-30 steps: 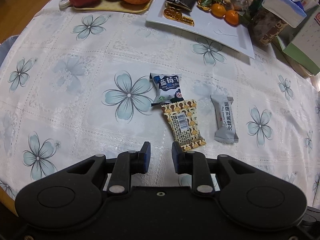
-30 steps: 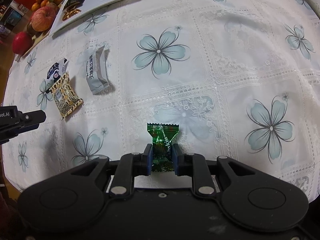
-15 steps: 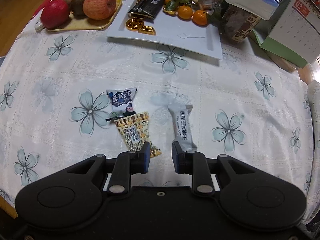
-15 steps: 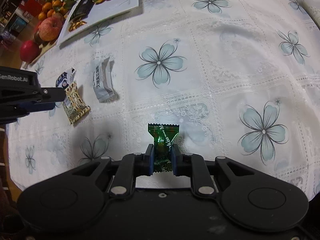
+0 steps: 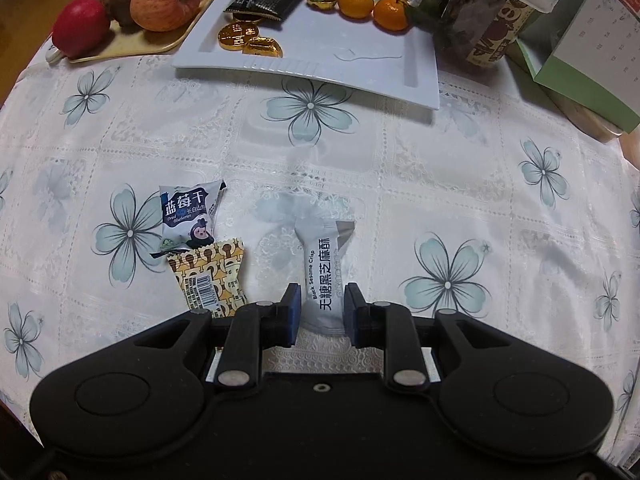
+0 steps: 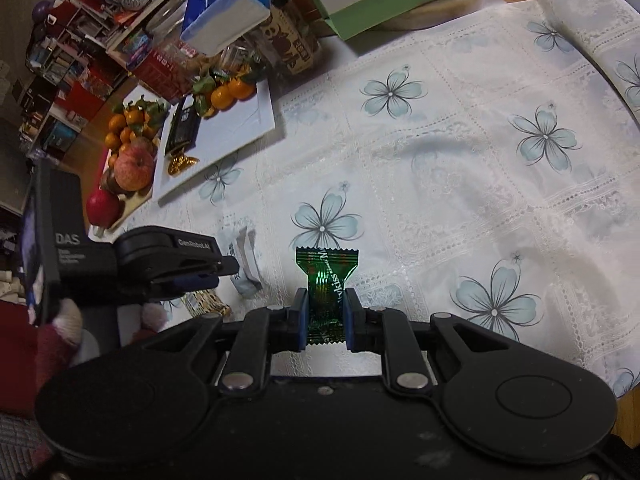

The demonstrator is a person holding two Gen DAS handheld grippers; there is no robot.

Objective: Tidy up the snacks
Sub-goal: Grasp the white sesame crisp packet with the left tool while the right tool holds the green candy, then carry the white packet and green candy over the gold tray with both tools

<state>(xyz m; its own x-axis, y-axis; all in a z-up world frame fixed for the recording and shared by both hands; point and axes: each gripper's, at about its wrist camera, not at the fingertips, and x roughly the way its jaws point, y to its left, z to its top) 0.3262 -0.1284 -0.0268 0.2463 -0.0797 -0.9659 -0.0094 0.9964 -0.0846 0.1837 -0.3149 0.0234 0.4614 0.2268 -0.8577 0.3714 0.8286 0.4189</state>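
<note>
My left gripper (image 5: 320,312) points down at the flowered tablecloth, open, with a white black-sesame-crisp packet (image 5: 322,276) lying between its fingers; the pads stand just clear of it. To its left lie a yellow patterned packet (image 5: 208,280) and a blue dried-blueberry packet (image 5: 188,216), overlapping. My right gripper (image 6: 326,316) is shut on a green foil candy (image 6: 326,276), held up off the cloth. The right wrist view shows the left gripper (image 6: 224,270) from the side above the white packet (image 6: 246,264).
A white tray (image 5: 340,60) at the back holds gold coins, a dark bar and mandarins. Left of it stands a fruit tray (image 5: 120,50) with apples. A jar (image 5: 488,28), a green calendar box (image 5: 580,60) and a tissue pack (image 6: 224,12) crowd the back right.
The left gripper has slid right from the yellow packet until the white packet sits between its fingers. The right gripper has risen and tipped up with the green candy.
</note>
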